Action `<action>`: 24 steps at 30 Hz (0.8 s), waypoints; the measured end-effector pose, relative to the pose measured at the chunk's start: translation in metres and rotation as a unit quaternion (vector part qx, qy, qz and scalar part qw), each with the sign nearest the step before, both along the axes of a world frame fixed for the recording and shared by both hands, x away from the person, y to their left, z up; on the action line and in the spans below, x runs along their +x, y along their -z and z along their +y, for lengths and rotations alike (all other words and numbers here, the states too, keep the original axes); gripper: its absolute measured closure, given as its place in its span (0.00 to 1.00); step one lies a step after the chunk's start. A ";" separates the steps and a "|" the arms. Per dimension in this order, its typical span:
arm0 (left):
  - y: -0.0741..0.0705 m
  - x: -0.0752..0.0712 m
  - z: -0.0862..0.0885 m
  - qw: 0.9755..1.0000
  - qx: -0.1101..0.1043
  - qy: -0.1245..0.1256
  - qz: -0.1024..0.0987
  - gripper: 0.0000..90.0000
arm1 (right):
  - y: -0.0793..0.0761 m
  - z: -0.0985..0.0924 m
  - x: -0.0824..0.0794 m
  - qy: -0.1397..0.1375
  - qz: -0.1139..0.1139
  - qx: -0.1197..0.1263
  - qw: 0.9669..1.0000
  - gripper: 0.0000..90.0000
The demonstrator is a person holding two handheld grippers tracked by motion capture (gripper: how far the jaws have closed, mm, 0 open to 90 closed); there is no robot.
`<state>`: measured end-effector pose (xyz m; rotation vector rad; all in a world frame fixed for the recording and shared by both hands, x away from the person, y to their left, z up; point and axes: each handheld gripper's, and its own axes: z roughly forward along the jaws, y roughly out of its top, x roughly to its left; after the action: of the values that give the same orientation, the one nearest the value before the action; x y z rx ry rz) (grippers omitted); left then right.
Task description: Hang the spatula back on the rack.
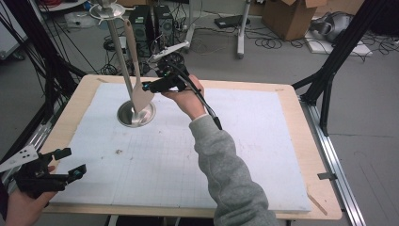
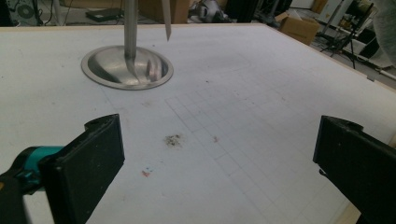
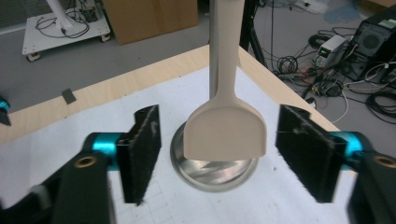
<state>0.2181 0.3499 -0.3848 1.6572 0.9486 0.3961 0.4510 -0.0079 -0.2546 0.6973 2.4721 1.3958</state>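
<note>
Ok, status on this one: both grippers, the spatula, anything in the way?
Right gripper open, pads clear of spatula. Spatula hangs on the metal stand, blade over its round base. Left gripper open, empty, at the near table edge. Nothing in the way.

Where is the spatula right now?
High view: the beige spatula hangs from the metal rack, blade above its round base, just left of the right gripper.

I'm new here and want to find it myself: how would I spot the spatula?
Start at the white mat covering the wooden table, then find the round steel base near its far left. A steel pole rises from it; the spatula hangs beside that pole, beige, with a broad flat blade.
</note>
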 end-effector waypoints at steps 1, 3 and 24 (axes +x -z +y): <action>0.000 0.000 0.000 1.000 -0.001 0.001 0.001 0.03 | 0.000 -0.004 -0.002 0.000 0.002 0.001 1.000 0.29; -0.001 0.001 -0.001 1.000 0.001 0.000 -0.001 0.03 | 0.000 -0.011 -0.006 0.003 0.005 0.005 1.000 0.26; -0.010 0.001 -0.009 1.000 -0.005 0.003 -0.029 0.03 | 0.025 -0.073 -0.057 0.033 -0.017 0.015 0.999 0.22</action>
<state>0.2194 0.3409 -0.3746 1.6304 0.9008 0.4338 0.3944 -0.0807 -0.2792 0.7474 2.3844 1.4119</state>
